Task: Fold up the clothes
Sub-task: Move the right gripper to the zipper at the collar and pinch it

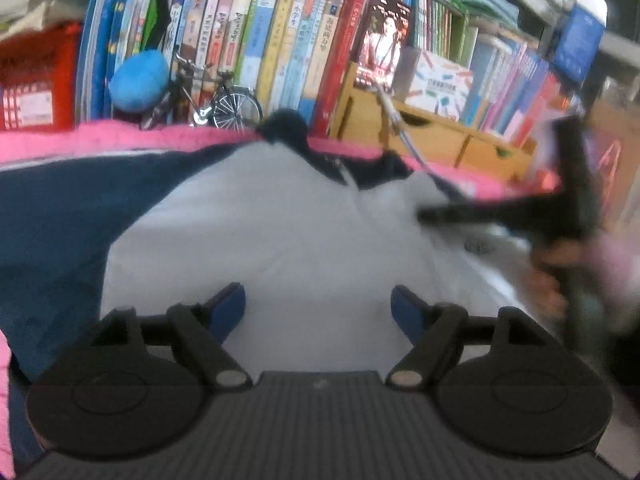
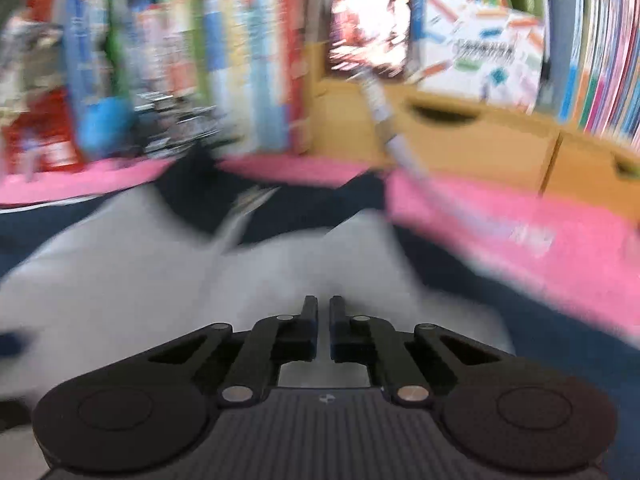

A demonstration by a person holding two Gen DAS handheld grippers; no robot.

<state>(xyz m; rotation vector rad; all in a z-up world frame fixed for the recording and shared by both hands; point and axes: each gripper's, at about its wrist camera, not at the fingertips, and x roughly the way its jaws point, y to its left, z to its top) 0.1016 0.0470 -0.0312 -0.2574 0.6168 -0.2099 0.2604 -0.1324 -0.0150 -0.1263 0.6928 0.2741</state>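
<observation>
A white and navy garment (image 1: 256, 240) lies spread on a pink cover (image 1: 60, 140). My left gripper (image 1: 318, 306) is open, its blue-padded fingers just above the white cloth, holding nothing. The right gripper (image 1: 432, 214) shows in the left wrist view at the right, low over the garment's right edge. In the blurred right wrist view the right gripper (image 2: 323, 312) has its jaws nearly together over the white cloth (image 2: 160, 264); whether cloth is pinched between them is unclear. The navy collar (image 2: 280, 204) lies ahead.
A shelf of upright books (image 1: 280, 48) stands behind the pink cover, with a model bicycle (image 1: 208, 100), a blue ball (image 1: 140, 80), a red crate (image 1: 36, 80) and wooden drawers (image 1: 452, 136). A cord (image 1: 404, 136) hangs over the far edge.
</observation>
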